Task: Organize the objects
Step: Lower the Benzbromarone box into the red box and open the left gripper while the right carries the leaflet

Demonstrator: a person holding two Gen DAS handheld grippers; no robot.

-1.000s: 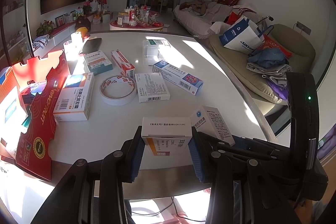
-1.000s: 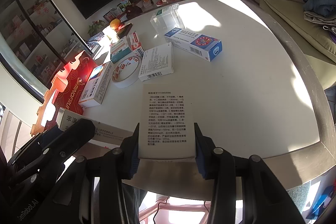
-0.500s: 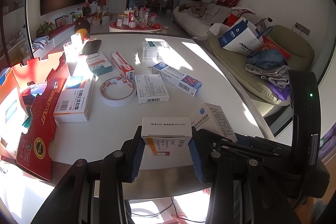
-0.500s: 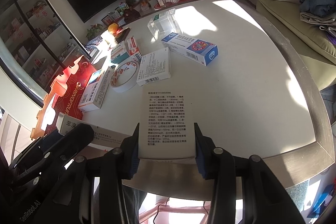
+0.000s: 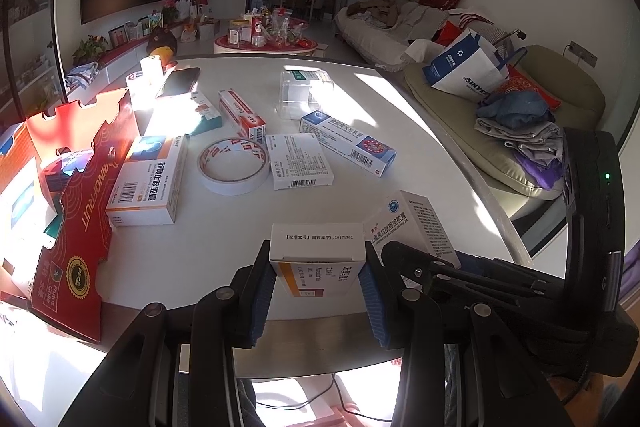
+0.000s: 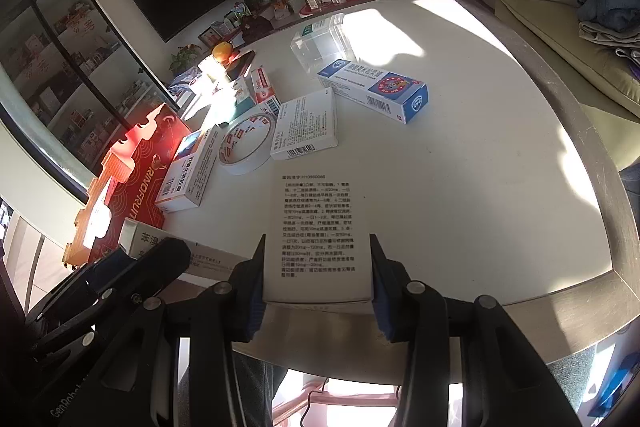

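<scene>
My left gripper [image 5: 317, 267] is shut on a white and orange medicine box [image 5: 318, 253], held just above the near edge of the white round table [image 5: 404, 115]. Close by on its right, my right gripper [image 6: 317, 267] is shut on a white box with black print [image 6: 318, 227], and that box [image 5: 414, 223] also shows in the left wrist view. Farther out on the table lie a tape roll [image 5: 234, 165], a barcoded white box [image 5: 300, 167], a blue and white box [image 5: 348, 143], a white and blue box [image 5: 148, 181] and a clear plastic box [image 5: 306, 93].
A red fruit carton [image 5: 80, 219] stands at the table's left edge. A red and white box [image 5: 242, 115], a teal box [image 5: 204, 113] and a phone [image 5: 178, 83] lie at the back left. A couch with a bag [image 5: 464, 71] and folded clothes is to the right.
</scene>
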